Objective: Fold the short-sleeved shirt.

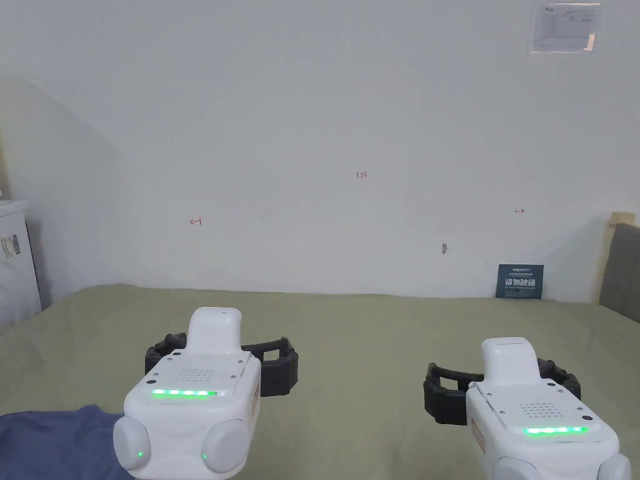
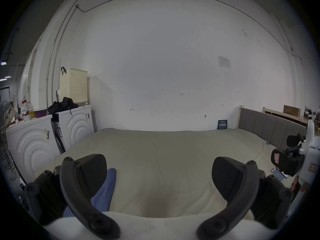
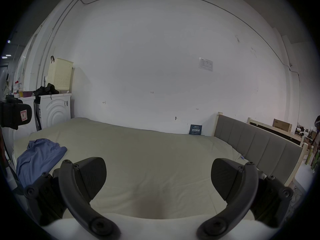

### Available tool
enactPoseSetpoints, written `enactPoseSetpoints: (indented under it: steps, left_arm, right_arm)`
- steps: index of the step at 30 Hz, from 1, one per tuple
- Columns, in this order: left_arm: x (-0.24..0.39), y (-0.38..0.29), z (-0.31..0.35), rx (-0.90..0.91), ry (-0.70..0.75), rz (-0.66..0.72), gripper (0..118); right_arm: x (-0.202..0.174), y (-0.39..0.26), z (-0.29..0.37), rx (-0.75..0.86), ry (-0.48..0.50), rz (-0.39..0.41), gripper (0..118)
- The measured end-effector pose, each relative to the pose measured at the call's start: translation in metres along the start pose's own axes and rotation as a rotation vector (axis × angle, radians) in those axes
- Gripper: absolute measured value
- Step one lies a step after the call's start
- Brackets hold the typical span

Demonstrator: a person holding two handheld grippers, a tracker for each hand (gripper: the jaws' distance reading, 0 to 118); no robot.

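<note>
Hovering over the bed (image 1: 350, 325), both claws are spread wide with nothing between the jaws. The left claw (image 1: 222, 365) is up front on the left in the head view, and the right claw (image 1: 500, 390) sits well apart from it on the right, both pointing toward the white wall (image 1: 312, 125).

In the left gripper view the left claw (image 2: 158, 178) has its pads far apart, just green bedsheet between them. Same deal in the right gripper view: the right claw (image 3: 158, 178) is gaping, sheet underneath.

The shirt (image 3: 39, 154) is blue and lies crumpled in a loose heap on the bed near its left edge, off to the left of both claws. From the head view you just catch a bit of it (image 1: 53, 440) in the bottom left corner, partly behind the left claw's white body. In the left gripper view a strip of it (image 2: 105, 190) pokes out beside the left jaw. Neither claw is touching it.

Past the bed's left edge there's a white washer (image 3: 55, 109) with a cream basket (image 3: 59, 75) on top, and a grey headboard (image 3: 256, 141) on the right.
</note>
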State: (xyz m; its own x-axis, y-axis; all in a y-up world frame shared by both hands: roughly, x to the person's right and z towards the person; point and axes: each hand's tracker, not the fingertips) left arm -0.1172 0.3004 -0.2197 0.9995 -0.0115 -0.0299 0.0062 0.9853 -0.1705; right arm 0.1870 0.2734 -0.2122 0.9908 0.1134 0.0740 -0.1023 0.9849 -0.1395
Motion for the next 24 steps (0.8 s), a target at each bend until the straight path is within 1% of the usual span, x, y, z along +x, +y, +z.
enactPoseSetpoints:
  steps: [5, 14, 19, 22, 23, 24]
  left_arm:
    - [-0.0013, -0.0003, -0.0012, 0.023, 0.005, -0.002, 118]
    - [-0.0006, -0.0002, -0.0039, -0.009, 0.006, -0.018, 118]
    - [-0.0006, 0.0007, -0.0039, -0.016, 0.006, -0.017, 118]
    - [-0.0016, 0.0016, -0.0042, -0.02, 0.013, -0.01, 118]
    - [-0.0031, 0.0014, -0.0059, -0.019, 0.011, -0.006, 118]
    - [-0.0045, 0.0013, -0.0074, -0.024, 0.002, -0.003, 118]
  right_arm:
    - [0.0013, 0.001, -0.0002, 0.007, -0.002, 0.012, 118]
    - [-0.0011, 0.0008, -0.0009, 0.005, -0.011, 0.041, 118]
    - [0.0003, 0.0018, -0.0013, 0.0, -0.007, 0.017, 118]
    - [0.001, 0.0013, -0.0046, -0.002, -0.013, 0.021, 118]
    - [0.0018, 0.001, -0.0051, 0.0, -0.009, 0.019, 117]
    - [0.0026, 0.0009, -0.0038, 0.002, -0.007, 0.015, 113]
